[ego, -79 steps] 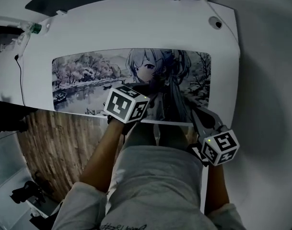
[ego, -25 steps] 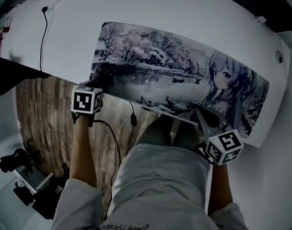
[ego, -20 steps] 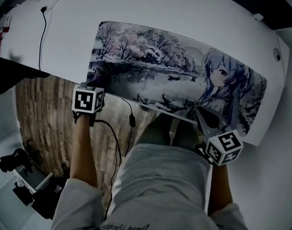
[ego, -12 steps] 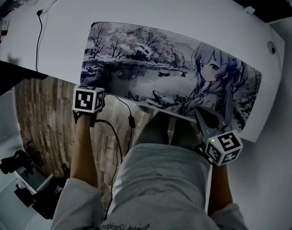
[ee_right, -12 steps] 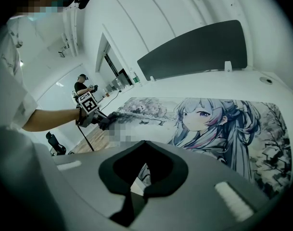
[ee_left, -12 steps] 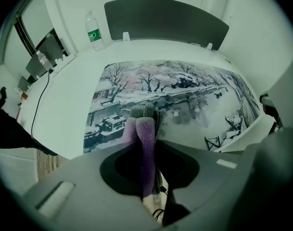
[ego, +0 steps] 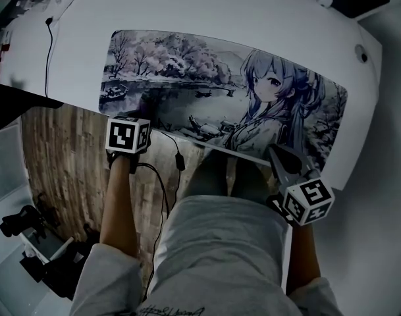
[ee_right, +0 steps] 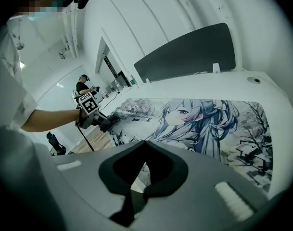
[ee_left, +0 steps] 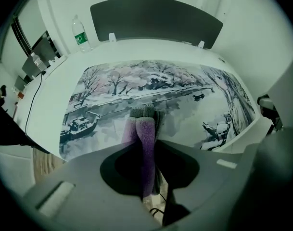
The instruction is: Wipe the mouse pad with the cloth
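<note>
- The white counter fills the upper half of the head view.
- The mouse pad, printed with a snowy lake and a long-haired figure, lies flat along the counter and covers most of its middle.
- The left tool sits at the pad's 7 o'clock edge, its jaws clamped on the cloth.
- The right tool sits at the pad's 5 o'clock edge, jaws together with nothing between them.
- The purple cloth, folded, sticks out past the jaws, its end over the printed lake.
- A bottle stands at the counter's 11 o'clock corner, well apart from the pad.
</note>
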`<state>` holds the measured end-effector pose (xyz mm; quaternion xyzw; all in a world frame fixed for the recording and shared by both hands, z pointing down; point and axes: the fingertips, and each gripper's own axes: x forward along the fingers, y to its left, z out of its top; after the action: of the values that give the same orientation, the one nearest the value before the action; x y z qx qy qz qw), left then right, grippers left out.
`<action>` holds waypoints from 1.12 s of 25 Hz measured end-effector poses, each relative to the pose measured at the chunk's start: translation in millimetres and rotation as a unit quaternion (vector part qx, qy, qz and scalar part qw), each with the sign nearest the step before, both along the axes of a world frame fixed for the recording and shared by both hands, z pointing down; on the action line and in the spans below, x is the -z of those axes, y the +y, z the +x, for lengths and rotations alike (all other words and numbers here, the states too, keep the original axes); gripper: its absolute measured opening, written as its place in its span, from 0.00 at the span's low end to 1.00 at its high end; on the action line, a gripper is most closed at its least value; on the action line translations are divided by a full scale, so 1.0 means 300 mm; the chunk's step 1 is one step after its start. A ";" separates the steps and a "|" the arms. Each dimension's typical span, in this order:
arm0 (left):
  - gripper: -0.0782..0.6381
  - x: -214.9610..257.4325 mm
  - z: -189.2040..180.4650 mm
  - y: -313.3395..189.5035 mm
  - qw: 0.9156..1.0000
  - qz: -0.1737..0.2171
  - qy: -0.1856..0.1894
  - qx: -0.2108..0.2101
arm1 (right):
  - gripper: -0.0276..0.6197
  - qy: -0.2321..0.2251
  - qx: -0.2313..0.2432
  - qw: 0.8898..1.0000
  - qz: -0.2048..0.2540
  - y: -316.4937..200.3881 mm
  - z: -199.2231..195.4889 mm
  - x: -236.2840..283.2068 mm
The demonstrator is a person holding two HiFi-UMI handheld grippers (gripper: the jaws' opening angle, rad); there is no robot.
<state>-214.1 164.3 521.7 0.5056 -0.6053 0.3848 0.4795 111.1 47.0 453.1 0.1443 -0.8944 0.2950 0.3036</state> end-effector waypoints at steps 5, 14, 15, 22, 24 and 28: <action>0.24 -0.009 0.124 -0.038 1.000 -0.001 0.017 -0.005 | 0.05 -0.005 -0.003 1.000 0.002 -0.031 0.075 0.006; 0.24 -0.009 0.344 -0.117 0.999 0.003 0.031 -0.016 | 0.05 -0.013 -0.009 1.000 0.008 -0.087 0.227 0.018; 0.24 -0.010 0.371 -0.125 0.999 0.003 0.032 -0.019 | 0.05 -0.013 -0.010 1.000 0.009 -0.092 0.246 0.019; 0.24 -0.005 0.545 -0.191 0.998 0.013 0.051 -0.037 | 0.05 -0.020 -0.024 0.999 0.016 -0.144 0.361 0.025; 0.24 -0.006 0.604 -0.208 0.997 0.014 0.064 -0.044 | 0.05 -0.019 -0.028 0.999 0.016 -0.151 0.392 0.024; 0.24 -0.007 0.733 -0.243 0.994 0.019 0.093 -0.062 | 0.05 -0.021 -0.036 0.999 0.017 -0.165 0.444 0.022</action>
<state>5.8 91.4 523.8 0.5848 -0.5323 0.3536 0.4996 244.4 -2.5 446.4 0.1757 -0.8997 0.2932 0.2716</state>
